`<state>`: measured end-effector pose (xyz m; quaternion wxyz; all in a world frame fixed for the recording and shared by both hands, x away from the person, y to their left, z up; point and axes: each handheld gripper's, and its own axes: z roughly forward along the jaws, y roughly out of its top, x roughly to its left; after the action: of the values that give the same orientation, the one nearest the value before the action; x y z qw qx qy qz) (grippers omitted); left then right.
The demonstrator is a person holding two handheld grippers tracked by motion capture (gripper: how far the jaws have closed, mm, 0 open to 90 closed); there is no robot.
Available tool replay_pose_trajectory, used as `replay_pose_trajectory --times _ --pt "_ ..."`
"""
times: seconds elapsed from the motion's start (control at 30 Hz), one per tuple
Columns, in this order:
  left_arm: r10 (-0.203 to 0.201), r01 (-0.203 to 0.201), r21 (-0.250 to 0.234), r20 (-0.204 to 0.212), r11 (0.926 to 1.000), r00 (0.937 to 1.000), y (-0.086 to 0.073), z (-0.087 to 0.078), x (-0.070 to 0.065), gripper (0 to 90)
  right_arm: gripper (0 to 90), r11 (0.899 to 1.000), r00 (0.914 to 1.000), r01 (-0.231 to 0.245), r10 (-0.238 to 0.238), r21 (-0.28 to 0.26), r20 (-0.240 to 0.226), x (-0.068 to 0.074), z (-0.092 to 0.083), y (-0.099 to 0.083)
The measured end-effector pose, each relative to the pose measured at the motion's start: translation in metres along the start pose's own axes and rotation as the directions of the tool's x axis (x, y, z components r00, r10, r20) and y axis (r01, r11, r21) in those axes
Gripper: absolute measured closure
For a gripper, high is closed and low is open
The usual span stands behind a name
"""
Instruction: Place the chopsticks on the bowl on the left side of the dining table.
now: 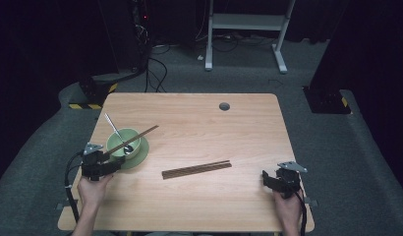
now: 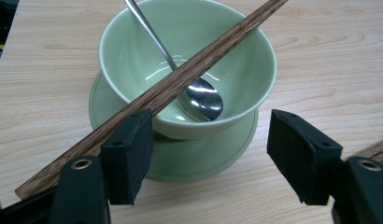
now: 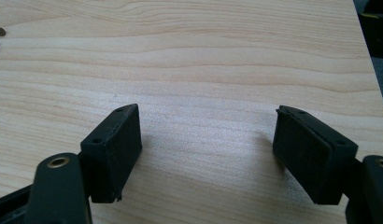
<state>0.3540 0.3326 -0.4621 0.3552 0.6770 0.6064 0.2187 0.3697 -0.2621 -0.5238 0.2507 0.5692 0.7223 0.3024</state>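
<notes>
On the tabletop [image 1: 199,206], near its left edge, your work sits: a green bowl [image 1: 122,141] on a matching saucer [image 1: 140,156], placed within easy reach of your left hand. Largest first, the tabletop is bare wood with a cable hole toward the far edge. Next, a pair of chopsticks [image 1: 196,169] lies side by side near the middle, apart from both grippers, presumably awaiting pickup. One single chopstick [image 2: 152,98] lies slanted across the bowl rim, propped there so its near end passes over the left jaw of your left gripper [image 2: 208,158]; the jaws stand wide and the pads do not clamp it. A metal spoon [image 2: 199,95] leans inside the bowl, handle over the far rim. Your right gripper [image 3: 208,154] stands near the front right corner, jaws wide over bare wood, holding nothing.
</notes>
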Motion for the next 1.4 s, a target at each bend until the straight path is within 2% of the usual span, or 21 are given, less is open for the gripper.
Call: replay_pose_trajectory --times 1.1,1.4 --pt "-0.025 0.026 0.027 -0.027 0.9993 0.9993 0.007 0.011 0.010 31.7 23.5 1.000 1.0000 0.000 0.000 0.000 0.000 0.000 0.000 0.000" --pt "-0.035 0.036 0.020 -0.019 0.9992 0.9992 0.009 0.011 0.012 31.0 23.5 1.000 1.0000 0.000 0.000 0.000 0.000 0.000 0.000 0.000"
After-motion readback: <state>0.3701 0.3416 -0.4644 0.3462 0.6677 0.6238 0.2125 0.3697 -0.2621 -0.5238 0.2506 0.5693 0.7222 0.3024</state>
